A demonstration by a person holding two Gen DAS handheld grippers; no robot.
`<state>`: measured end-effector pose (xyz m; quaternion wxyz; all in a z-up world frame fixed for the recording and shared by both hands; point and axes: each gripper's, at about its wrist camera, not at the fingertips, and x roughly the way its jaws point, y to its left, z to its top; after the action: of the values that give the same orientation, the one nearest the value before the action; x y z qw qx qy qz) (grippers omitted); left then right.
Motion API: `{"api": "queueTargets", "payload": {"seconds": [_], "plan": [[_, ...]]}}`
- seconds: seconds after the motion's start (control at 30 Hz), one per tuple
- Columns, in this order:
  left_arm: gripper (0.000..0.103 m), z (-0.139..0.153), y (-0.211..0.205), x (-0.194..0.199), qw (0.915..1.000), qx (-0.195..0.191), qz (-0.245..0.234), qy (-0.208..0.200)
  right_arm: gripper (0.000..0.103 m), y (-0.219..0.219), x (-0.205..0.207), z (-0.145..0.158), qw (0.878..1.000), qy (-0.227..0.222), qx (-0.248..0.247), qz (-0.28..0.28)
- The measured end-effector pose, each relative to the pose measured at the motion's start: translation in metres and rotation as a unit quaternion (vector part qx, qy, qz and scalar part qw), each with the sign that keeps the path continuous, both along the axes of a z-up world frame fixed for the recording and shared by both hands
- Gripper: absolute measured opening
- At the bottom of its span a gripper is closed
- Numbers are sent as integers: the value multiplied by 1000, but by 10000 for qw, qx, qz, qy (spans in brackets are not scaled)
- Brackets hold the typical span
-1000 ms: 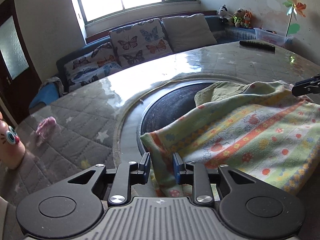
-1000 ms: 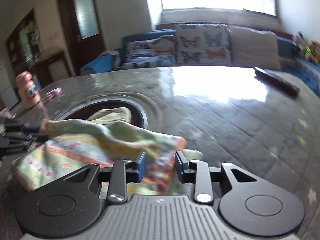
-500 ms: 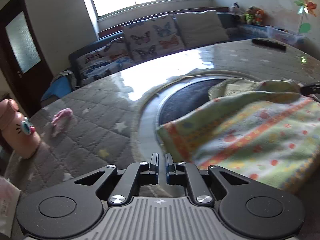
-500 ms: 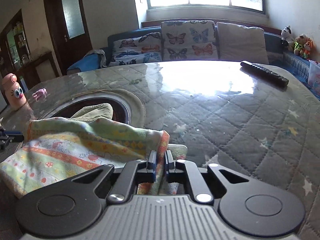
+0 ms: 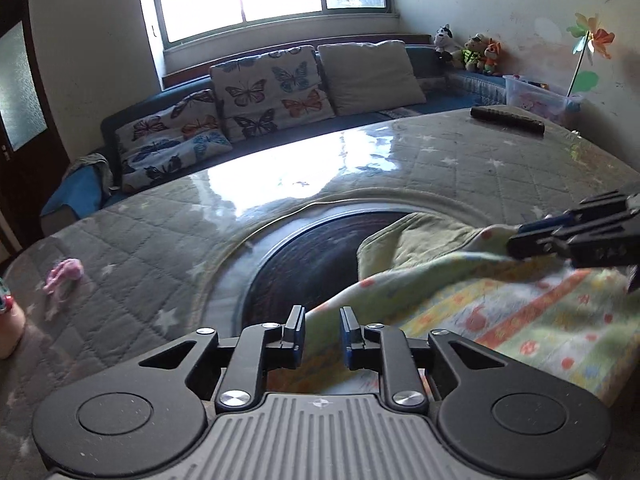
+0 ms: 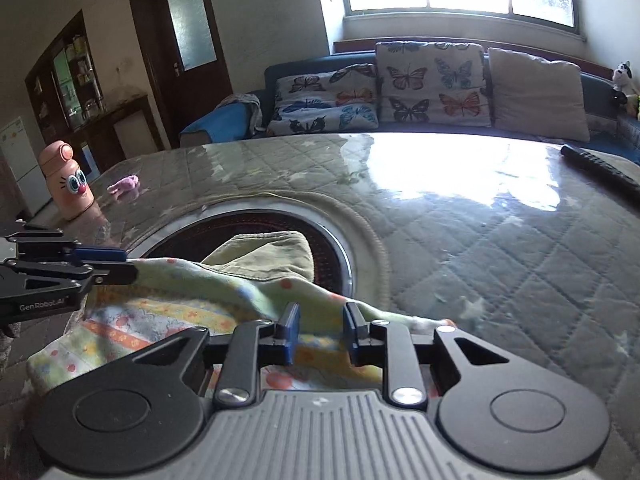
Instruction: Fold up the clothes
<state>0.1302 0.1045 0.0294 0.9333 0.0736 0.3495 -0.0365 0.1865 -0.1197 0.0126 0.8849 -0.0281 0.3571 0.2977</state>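
A soft cloth [image 5: 500, 312] printed with yellow, orange and green bands lies bunched on the table, partly over a plain olive-green piece [image 5: 420, 236]. My left gripper [image 5: 320, 316] is at the cloth's left corner. Its jaws are opening, with the corner in the gap and the pads off it. My right gripper [image 6: 322, 316] is at the cloth's [image 6: 160, 320] right edge. Its jaws are opening too, with fabric between them and not pinched. Each gripper shows in the other's view: the right gripper [image 5: 516, 236] and the left gripper [image 6: 120, 264], both low over the cloth.
The table wears a grey quilted cover [image 5: 140, 248] around a dark round inset [image 5: 320, 252]. A remote control [image 6: 600, 168] lies at the far right. At far left are a pink cartoon bottle [image 6: 68, 184] and a small pink item [image 5: 64, 276]. A sofa with butterfly cushions [image 5: 272, 88] stands beyond.
Both pairs of jaws were apart a second ago, shut half a second ago, and stand apart again now. Both grippers have shifted along the cloth, and each looms larger in the other's view.
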Motion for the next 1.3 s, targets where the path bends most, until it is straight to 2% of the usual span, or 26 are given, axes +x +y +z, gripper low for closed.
{"api": "queueTargets", "payload": {"seconds": [0.17,0.27,0.37,0.47,0.6,0.77,1.0,1.3], "plan": [[23,-14,-6,21,9998,97,34,180,25,3,9,-7,9997,198,-39,-142],[23,-18,-6,24,9996,147,98,223,26,3,6,-2,9996,133,-136,-232],[23,-10,-8,21,9999,53,60,96,26,6,3,3,9999,57,-69,-124],[27,-3,-14,21,10000,-56,-51,12,26,17,3,4,9999,35,-85,61],[28,-8,-25,30,9997,-86,-218,120,27,29,8,-5,9994,128,-302,99],[28,-16,-25,33,9995,-103,-219,207,28,24,-5,6,9995,8,-208,249],[29,-9,-28,12,9994,-75,-330,65,28,29,-51,11,9939,-239,-363,1011],[29,-11,-40,-48,9982,28,-577,-167,28,34,-108,8,9838,-601,-584,1584]]}}
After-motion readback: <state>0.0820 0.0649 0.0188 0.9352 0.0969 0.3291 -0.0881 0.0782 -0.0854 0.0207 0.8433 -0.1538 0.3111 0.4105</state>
